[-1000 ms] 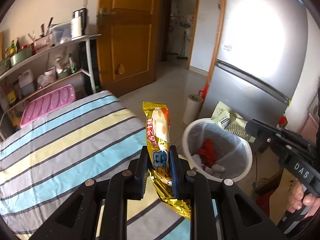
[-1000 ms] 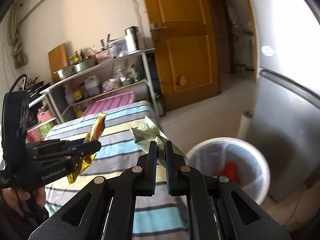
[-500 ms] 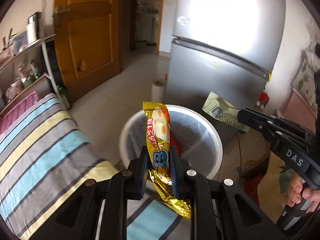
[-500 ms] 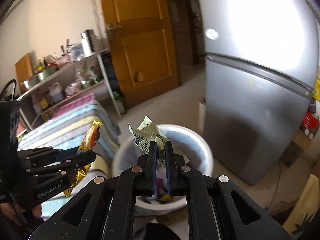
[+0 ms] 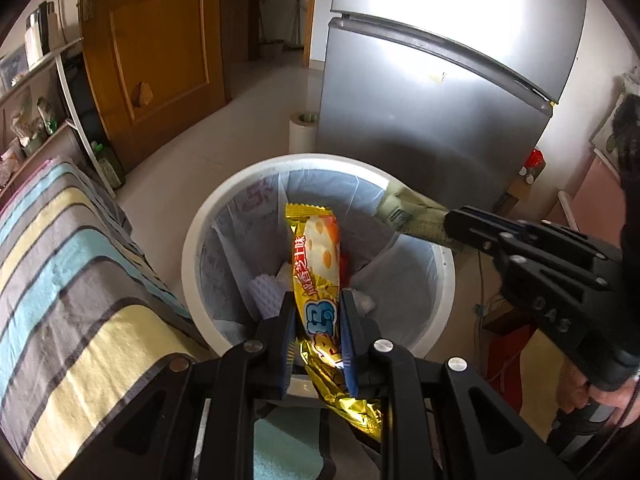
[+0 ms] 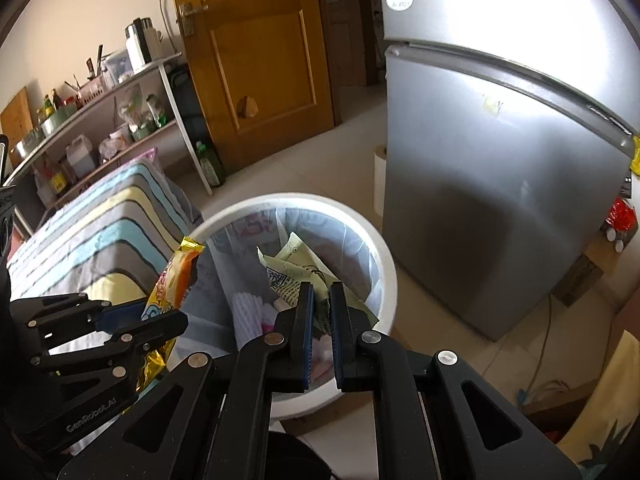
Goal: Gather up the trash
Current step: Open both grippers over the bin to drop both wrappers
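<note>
Both hands swung over from the bed (image 5: 72, 264); now the bin (image 5: 208, 216) sits right below. The left hand-held gripper (image 5: 318, 320) is clamped on the gold wrapper (image 5: 316, 248), which stands upright. The right hand-held gripper (image 6: 318, 312) pinches the green wrapper (image 6: 296, 260).

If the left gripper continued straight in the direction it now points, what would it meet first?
Probably the trash inside the white bin: the left gripper, shut on the gold wrapper, aims into its opening. Depth is unclear.

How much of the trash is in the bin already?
Some is in: crumpled scraps lie in the white bin. In hand: the left gripper is shut on a gold snack wrapper, the right gripper on a green wrapper, both above the bin. Left: letting go.
</note>
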